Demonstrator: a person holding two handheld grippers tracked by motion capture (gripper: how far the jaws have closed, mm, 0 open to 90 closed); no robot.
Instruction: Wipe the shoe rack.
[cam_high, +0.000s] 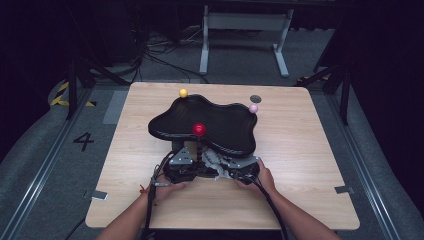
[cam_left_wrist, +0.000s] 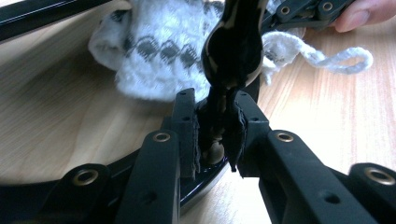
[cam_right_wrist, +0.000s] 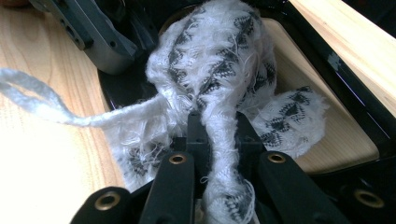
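Keep the left gripper (cam_left_wrist: 217, 116) clamped as it is on the narrow foot of the glossy black stem (cam_left_wrist: 233, 51), so the stand cannot shift or tip. Work the cloth (cam_right_wrist: 219, 56) with the right gripper (cam_right_wrist: 218, 135) alone, whose jaws are pinched together on a twisted tail of the white, grey-patterned knit. Pull slowly and along the table (cam_high: 300, 150), not upward; probably best to watch the fraying threads and ease off if any snag on the black frame around the bundle. Mind the cord (cam_right_wrist: 28, 93) too, lying loose in a loop on the wood, and keep it from catching under a jaw. From the high view: both grippers close together at the near edge of the wavy black tray (cam_high: 220, 125), a hand behind each, the cloth tucked low under the tray's front rim, a red ball (cam_high: 199, 129) topping the stem, yellow (cam_high: 183, 92) and pink (cam_high: 253, 108) balls at the far rim. From the left gripper view: the grip on the stem itself, with the cloth just behind it. From the right gripper view: the knit's pattern, the bulge of the bundle, and the pinch on its tail.
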